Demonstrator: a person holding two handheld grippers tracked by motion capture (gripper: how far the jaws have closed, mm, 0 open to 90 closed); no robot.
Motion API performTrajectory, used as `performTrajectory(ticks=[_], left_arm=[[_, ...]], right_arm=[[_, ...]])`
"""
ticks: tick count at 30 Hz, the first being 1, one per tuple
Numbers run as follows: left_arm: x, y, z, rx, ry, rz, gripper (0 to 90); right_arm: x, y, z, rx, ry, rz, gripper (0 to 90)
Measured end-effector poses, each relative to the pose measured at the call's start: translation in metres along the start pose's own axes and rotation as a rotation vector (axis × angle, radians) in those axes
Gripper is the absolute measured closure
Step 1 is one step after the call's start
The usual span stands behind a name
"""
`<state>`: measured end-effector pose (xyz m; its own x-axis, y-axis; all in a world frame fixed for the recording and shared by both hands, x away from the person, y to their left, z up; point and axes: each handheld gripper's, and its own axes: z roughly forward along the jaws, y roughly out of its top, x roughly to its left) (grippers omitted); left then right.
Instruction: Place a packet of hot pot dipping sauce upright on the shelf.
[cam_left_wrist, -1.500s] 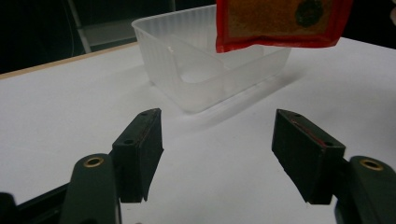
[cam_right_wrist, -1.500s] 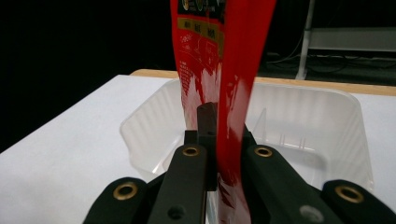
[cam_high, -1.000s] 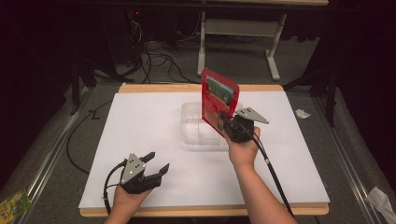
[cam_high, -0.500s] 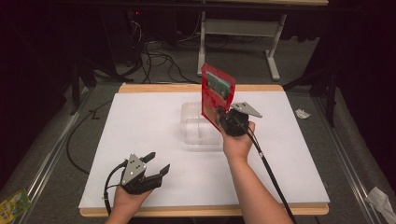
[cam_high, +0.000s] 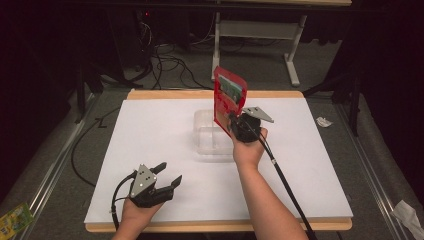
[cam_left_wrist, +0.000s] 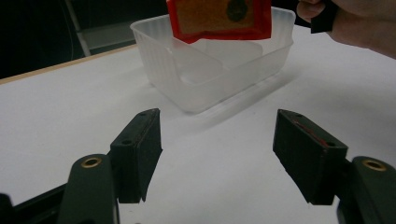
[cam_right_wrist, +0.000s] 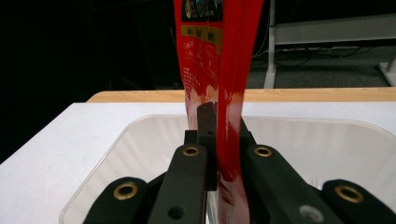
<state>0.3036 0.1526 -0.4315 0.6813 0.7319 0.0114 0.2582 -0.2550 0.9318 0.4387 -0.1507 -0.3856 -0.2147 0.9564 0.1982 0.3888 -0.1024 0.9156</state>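
Two grippers are over the white table. The right gripper has its jaws clenched on the lower edge of a red packet, and it holds the packet upright above a clear plastic tub that stands near the middle of the table. The bottom of the packet hangs over the right side of the tub. The left gripper rests near the front edge of the table, well apart from the tub, with its jaws released and wide apart.

Red packet: yellow band with small print, perhaps Chinese characters, too blurred to read
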Motion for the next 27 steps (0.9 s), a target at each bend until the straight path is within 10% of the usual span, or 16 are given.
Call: performTrajectory(ticks=[27], left_arm=[[-0.002,0.0,0.002,0.006,-0.009,0.011,33.4]], right_arm=[[-0.001,-0.034,0.014,0.053,0.021,-0.002,89.1]])
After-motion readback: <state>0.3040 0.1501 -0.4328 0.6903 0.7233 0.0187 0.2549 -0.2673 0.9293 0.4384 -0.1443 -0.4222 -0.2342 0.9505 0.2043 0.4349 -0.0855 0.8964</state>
